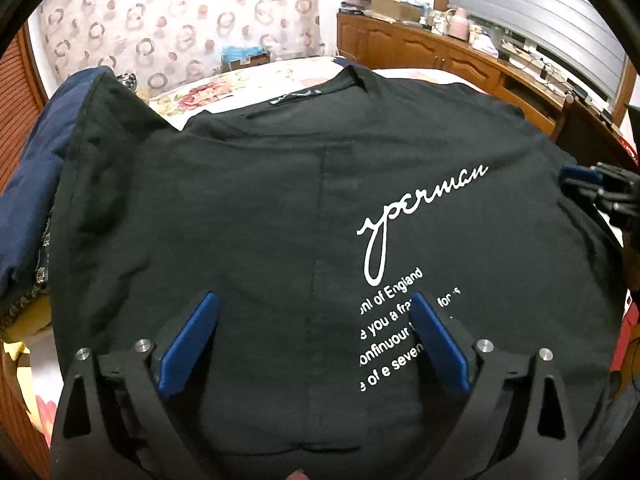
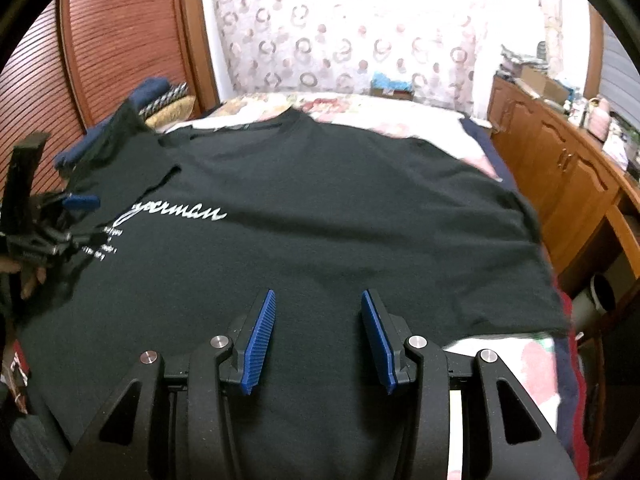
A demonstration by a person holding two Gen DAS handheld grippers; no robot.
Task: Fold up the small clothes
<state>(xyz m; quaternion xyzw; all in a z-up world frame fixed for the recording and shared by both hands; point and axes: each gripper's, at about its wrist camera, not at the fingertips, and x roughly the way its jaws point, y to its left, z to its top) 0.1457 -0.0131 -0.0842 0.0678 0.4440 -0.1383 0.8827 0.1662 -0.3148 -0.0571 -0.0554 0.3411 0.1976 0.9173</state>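
Both wrist views close, angled down, sharing black T-shirt (image 1: 248,208).

The black T-shirt (image 1: 256,216) covers most of the bed (image 1: 208,92), and its near hem runs out of the bottom of both views. The right pad of the left claw (image 1: 314,308) hides part of the white lettering (image 1: 392,320). Items on the wooden cabinet (image 2: 560,172) are too small and blurred to identify.

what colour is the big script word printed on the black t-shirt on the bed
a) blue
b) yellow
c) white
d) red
c: the script word on the black t-shirt is white, as are the smaller lines of text below it.
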